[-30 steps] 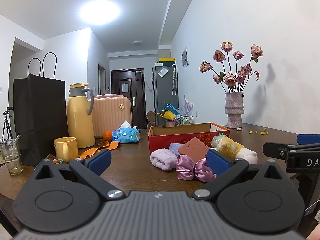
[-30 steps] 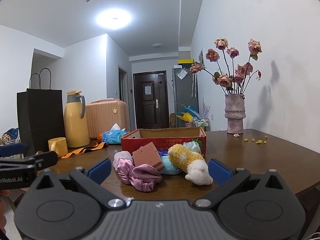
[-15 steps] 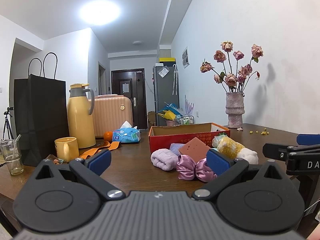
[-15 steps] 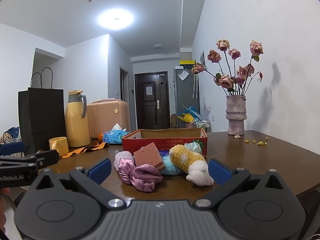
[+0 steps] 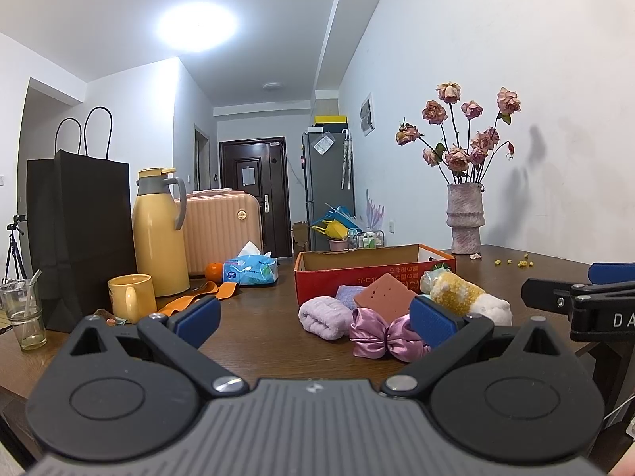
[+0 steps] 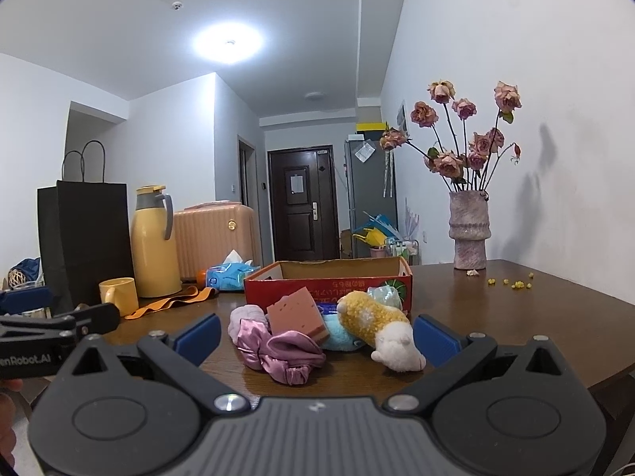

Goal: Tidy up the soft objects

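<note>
Both wrist views looked across a brown wooden table (image 5: pixel 254 329), barely different from a second earlier: only a slight drift, so no grasp had begun. The left gripper (image 5: pixel 313 317) and right gripper (image 6: pixel 315 331) each stood wide open at the lower edge of its frame, holding nothing. Centre frame, in front of an open red cardboard box (image 6: pixel 329 283), lay the soft pile: a rolled lilac towel (image 5: pixel 323 315), a shiny pink satin scrunchie (image 6: pixel 283 353), a terracotta sponge block (image 6: pixel 297 313), a pale blue plush (image 6: pixel 337 335) beneath it, and a yellow-and-white plush toy (image 6: pixel 381 329). All remained outside the box, so sorting seemed not yet started
</note>
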Demonstrator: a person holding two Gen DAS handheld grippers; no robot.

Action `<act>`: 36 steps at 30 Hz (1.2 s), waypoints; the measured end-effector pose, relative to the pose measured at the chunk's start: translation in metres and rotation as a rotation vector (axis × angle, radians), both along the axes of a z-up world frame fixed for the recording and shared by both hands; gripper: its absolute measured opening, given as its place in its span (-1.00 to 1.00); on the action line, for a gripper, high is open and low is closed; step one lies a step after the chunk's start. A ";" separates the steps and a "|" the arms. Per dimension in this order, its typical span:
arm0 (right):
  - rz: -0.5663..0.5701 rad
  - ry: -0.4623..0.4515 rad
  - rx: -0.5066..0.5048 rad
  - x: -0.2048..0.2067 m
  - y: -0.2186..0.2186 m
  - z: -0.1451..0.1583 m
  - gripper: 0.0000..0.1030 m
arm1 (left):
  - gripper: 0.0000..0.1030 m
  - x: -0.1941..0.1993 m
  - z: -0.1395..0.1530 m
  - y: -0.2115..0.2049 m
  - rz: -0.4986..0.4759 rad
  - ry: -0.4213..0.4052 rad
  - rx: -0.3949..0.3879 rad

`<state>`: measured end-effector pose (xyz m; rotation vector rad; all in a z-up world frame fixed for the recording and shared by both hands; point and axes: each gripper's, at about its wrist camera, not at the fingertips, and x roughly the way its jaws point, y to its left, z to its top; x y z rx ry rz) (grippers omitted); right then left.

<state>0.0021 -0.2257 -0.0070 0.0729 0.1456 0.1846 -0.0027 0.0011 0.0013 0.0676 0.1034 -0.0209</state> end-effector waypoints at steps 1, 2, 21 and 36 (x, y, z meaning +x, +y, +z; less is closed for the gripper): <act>0.001 0.001 -0.003 0.000 0.001 0.000 1.00 | 1.00 0.000 0.000 0.000 0.001 0.000 0.000; 0.001 0.001 -0.007 0.000 0.001 0.000 1.00 | 1.00 0.000 0.000 0.000 0.000 -0.001 0.000; -0.036 0.033 -0.001 0.015 -0.001 -0.010 1.00 | 1.00 0.027 -0.010 0.004 0.014 0.048 0.024; 0.023 0.225 0.053 0.100 0.000 -0.030 0.82 | 0.62 0.139 -0.019 0.007 -0.119 0.186 -0.065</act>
